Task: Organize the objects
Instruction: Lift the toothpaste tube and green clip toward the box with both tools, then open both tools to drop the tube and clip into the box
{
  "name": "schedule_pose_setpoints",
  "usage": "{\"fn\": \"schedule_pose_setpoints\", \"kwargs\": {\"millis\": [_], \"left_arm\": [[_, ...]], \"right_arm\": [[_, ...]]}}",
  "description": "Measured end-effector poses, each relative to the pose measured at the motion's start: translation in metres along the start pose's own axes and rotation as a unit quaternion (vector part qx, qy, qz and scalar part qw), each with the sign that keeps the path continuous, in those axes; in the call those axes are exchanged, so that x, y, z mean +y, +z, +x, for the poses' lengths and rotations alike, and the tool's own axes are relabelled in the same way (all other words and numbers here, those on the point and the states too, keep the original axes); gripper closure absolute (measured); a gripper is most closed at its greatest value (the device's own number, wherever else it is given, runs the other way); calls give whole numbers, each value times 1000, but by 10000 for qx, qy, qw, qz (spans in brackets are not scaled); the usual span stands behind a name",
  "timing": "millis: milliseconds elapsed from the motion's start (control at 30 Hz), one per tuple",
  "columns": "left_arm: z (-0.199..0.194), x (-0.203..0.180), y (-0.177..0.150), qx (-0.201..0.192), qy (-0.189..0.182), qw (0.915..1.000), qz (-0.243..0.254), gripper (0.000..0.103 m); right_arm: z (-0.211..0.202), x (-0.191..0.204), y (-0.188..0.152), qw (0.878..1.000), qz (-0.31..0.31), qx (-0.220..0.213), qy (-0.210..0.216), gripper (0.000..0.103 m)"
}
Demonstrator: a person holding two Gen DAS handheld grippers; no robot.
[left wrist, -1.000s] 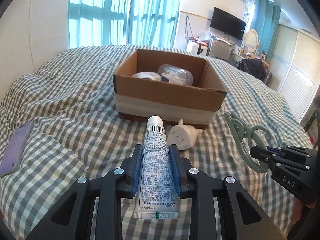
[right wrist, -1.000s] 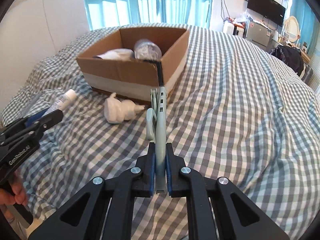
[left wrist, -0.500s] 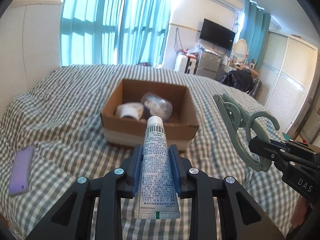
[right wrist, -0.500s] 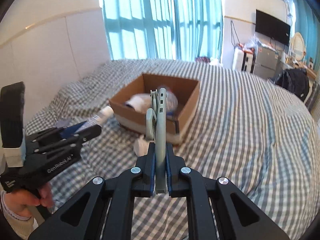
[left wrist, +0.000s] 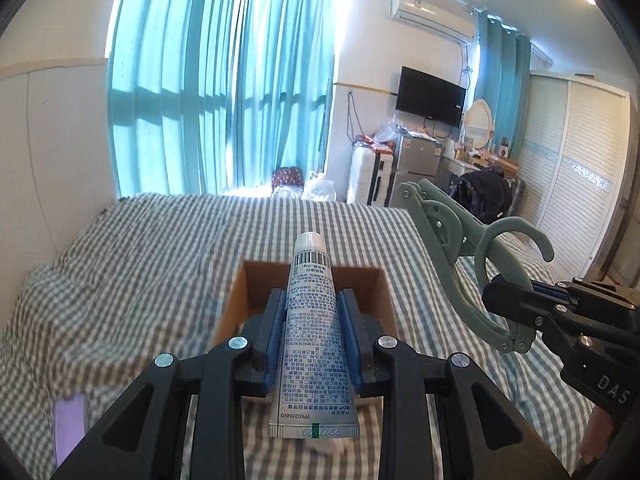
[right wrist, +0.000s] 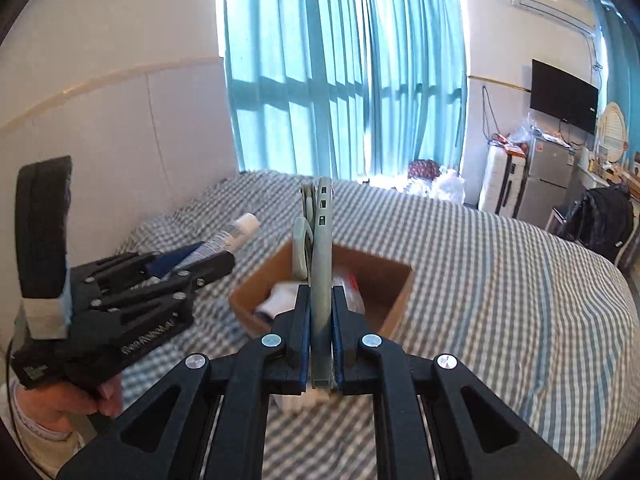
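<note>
Plastic tube: the tube (left wrist: 310, 328) is soft, light and squeezable; the left gripper (left wrist: 311, 334) is clamped across its printed middle, cap pointing ahead of the jaws and crimped tail sticking out behind them.
Grip judgement: a mid-body hold looks sound; harder pressure would likely dent it or push paste toward the cap.
Green hanger: the folding hanger (right wrist: 319, 280) is stiff, thin and light; the right gripper (right wrist: 320, 344) is clamped on its flat bar, hook and folded arms reaching well ahead of the jaws.
Hanger risk: long overhang, so the far end may swing or catch on an edge.
Cardboard box: the box (left wrist: 376, 300) lies ahead of and below both pairs of jaws, top open, already holding a few things; its walls are thin and probably give if knocked.
Open room: free air above the box; the bedspread (right wrist: 500, 280) around it is soft and uneven.
Crowding: both grippers sit near each other, so entering the box one at a time seems safer.
Phone: the purple phone (left wrist: 70, 428) lies on the bedspread, left of the left jaws.
</note>
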State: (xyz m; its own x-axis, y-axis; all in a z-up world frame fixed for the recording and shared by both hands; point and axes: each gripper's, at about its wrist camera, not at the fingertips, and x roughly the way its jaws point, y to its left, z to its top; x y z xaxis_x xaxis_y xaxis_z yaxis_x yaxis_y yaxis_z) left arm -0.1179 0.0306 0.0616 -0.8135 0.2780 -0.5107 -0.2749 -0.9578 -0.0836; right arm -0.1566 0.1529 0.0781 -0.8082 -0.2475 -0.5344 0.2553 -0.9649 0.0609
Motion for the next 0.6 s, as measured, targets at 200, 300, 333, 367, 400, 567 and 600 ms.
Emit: {"fn": "schedule_pose_setpoints", "kwargs": {"millis": [200, 300, 333, 367, 400, 567, 600], "left_arm": [[41, 8, 20, 29, 58, 9999, 84, 76], [65, 13, 23, 111, 82, 9999, 93, 76], [74, 15, 23, 149, 83, 9998, 98, 76], [83, 18, 24, 188, 100, 9997, 101, 76], [93, 20, 24, 237, 114, 9996, 112, 76], [132, 30, 18, 451, 153, 9988, 109, 76], [139, 32, 15, 498, 164, 9986, 114, 76]], "right_arm": [[44, -6, 24, 9999, -118, 25, 24, 94], [73, -12, 28, 9999, -85, 118, 61, 94], [83, -15, 29, 9998, -70, 155, 66, 94], [93, -17, 28, 9997, -64, 204, 78, 94], [104, -19, 29, 9996, -52, 245, 96, 94], [148, -29, 26, 9989, -19, 438, 154, 94], [156, -32, 24, 9987, -4, 487, 157, 94]]}}
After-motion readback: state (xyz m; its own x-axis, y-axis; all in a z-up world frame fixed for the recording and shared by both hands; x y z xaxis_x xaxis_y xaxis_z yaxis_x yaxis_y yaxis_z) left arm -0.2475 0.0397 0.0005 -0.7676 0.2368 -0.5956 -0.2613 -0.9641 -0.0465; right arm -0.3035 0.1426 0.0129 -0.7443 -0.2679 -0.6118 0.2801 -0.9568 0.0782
